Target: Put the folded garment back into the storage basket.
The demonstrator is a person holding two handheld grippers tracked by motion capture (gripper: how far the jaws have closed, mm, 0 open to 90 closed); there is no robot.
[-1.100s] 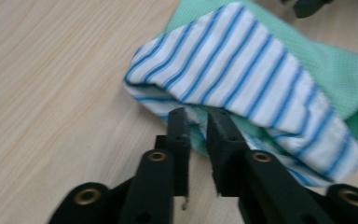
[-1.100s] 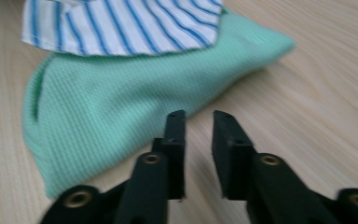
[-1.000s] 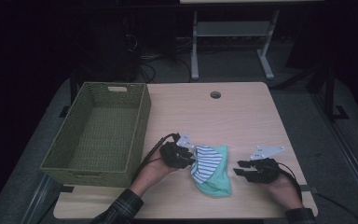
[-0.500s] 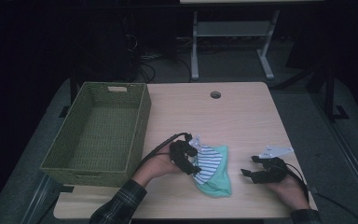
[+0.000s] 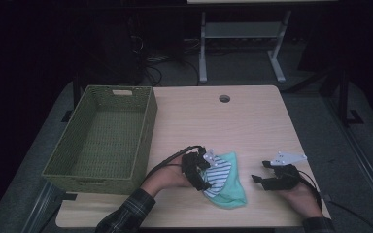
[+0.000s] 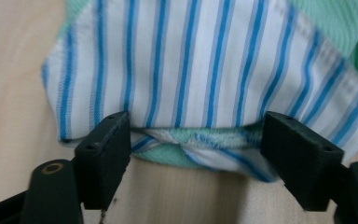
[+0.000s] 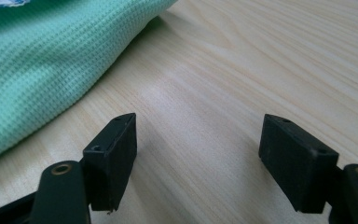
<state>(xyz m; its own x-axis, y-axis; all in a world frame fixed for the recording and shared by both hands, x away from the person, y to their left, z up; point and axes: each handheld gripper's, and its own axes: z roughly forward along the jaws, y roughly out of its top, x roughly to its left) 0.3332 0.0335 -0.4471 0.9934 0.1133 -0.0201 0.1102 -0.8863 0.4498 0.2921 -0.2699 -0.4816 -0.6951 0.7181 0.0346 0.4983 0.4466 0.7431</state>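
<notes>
The left tongs (image 6: 196, 154) have just been opening wide at the striped cloth (image 6: 200, 70). The right tongs (image 7: 198, 158), also wide, sit beside the cloth. A shallow pinch could slip off the cloth's edge.

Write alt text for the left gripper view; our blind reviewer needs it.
A folded cloth, white with blue stripes over mint green, lies on a pale wooden table. The left claw stands open at its near edge, one black jaw at each side and the folded hem between them, unpinched.
</notes>
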